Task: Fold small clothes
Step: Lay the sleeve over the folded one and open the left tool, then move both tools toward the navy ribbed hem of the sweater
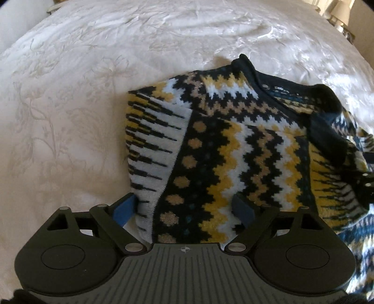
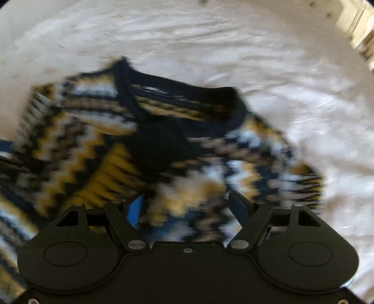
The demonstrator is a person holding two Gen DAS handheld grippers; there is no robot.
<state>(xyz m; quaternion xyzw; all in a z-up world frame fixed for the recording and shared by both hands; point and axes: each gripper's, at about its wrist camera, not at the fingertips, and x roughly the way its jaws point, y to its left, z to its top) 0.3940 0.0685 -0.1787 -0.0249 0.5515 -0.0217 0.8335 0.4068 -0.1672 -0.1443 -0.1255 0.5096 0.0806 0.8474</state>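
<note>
A small knitted sweater [image 1: 224, 149] in black, yellow, white and tan zigzags lies on a white bedspread [image 1: 81, 93]. Its dark neckband [image 1: 280, 91] points away, and its left side is folded over the body. My left gripper [image 1: 187, 208] is open above the near left part of the sweater, its blue-padded fingers [image 1: 124, 210] spread on either side of the knit. In the right wrist view, which is motion-blurred, the sweater [image 2: 112, 149] and its neckband [image 2: 187, 112] fill the middle. My right gripper [image 2: 187, 205] is open over the near edge of the sweater.
The white embroidered bedspread [image 2: 292, 93] stretches out on all sides of the sweater. Furniture shows at the far right edge [image 1: 343, 21] beyond the bed.
</note>
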